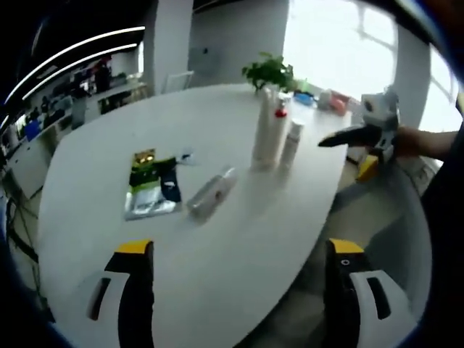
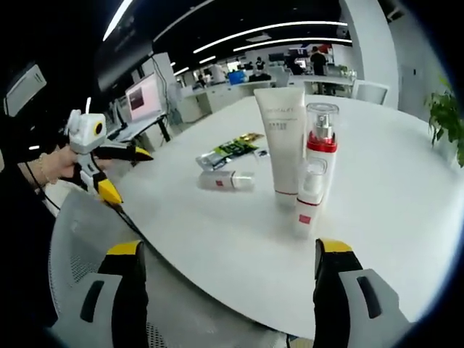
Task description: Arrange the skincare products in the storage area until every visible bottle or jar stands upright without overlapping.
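A large white oval surface (image 1: 217, 239) fills the middle of an open-plan office. Long strip lights cross a dark ceiling, desks with monitors stand in the background, and bright windows lie behind a potted plant (image 1: 268, 71) at the far end of the surface.

In the right gripper view, three skincare products sit near the edge. A tall white tube (image 2: 281, 139) stands upright on its cap. Just beside it, a clear spray bottle (image 2: 313, 167) with a red collar also stands upright; whether the two touch cannot be told. A small clear bottle (image 2: 227, 180) lies on its side, apart from them. Past it lies a flat green-and-black sachet (image 2: 233, 150).

In the left gripper view, the left gripper (image 1: 239, 290) hovers over the near edge of the surface, its yellow-tipped jaws spread wide and holding nothing. The right gripper (image 2: 228, 290) is likewise wide open and empty, poised off the surface edge above a grey mesh chair (image 2: 80, 239).

Each gripper also appears in the other's view, held in a hand beyond the surface edge.

Small items near the plant are too blurred to identify. Labels on the products cannot be read.
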The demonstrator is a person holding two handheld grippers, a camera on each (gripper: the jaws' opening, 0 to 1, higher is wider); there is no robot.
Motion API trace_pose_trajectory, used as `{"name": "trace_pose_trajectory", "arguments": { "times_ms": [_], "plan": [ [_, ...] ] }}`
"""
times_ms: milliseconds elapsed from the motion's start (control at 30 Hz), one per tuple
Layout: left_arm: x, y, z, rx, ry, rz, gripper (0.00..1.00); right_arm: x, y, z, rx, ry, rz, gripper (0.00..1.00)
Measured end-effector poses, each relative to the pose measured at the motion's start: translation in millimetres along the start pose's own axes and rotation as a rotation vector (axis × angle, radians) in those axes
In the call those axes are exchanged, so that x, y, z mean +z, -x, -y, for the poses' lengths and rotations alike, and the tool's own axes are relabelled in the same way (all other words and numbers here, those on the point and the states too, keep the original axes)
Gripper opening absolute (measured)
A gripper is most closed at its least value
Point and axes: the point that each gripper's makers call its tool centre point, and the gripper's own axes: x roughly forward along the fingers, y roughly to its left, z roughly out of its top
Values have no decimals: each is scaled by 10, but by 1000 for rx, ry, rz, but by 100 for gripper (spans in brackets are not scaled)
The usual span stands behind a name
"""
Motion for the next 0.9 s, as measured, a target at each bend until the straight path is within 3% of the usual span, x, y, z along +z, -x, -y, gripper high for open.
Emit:
{"name": "trace_pose_trajectory", "arguments": {
  "times_ms": [433,900],
  "plan": [
    [224,-526,-107,-64,-108,-88,84,-42,-22,-66,30,10,-37,91],
    [303,-989,-315,-91,-191,-198,67,-52,-4,-81,44,-18,-39,87]
  ]
}}
